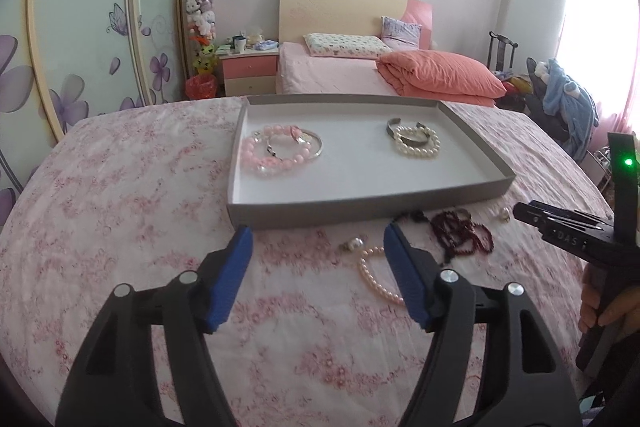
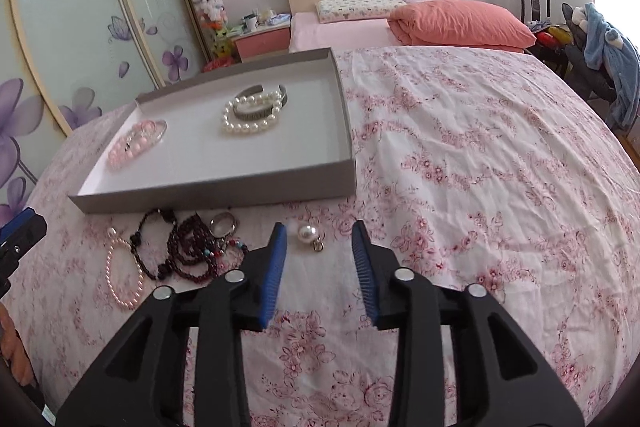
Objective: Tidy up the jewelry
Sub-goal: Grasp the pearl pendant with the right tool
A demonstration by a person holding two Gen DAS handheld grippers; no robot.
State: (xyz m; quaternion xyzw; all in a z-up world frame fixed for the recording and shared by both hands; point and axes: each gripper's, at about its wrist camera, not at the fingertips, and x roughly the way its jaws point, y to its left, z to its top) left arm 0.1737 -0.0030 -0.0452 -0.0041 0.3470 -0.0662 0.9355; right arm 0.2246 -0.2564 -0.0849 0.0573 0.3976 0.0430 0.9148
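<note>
A grey tray [image 1: 256, 215] [image 2: 224, 193] lies on the floral cloth. It holds pink bead bracelets with a silver bangle [image 1: 280, 149] [image 2: 136, 143] and a white pearl bracelet with a metal cuff [image 1: 416, 139] [image 2: 252, 115]. In front of the tray lie a pink pearl strand [image 1: 374, 279] [image 2: 122, 267], dark red beads [image 1: 460, 233] [image 2: 192, 247], a silver ring [image 2: 222, 223] and a pearl earring [image 2: 308, 235]. My left gripper [image 1: 318, 243] is open above the cloth beside the pearl strand. My right gripper [image 2: 320, 239] is open around the pearl earring.
A second pearl earring [image 1: 354, 244] lies near the pink strand. The cloth covers a wide surface [image 2: 480, 167] to the right of the tray. Behind are a bed [image 1: 360, 75], a nightstand [image 1: 248, 71] and wardrobe doors [image 1: 80, 47].
</note>
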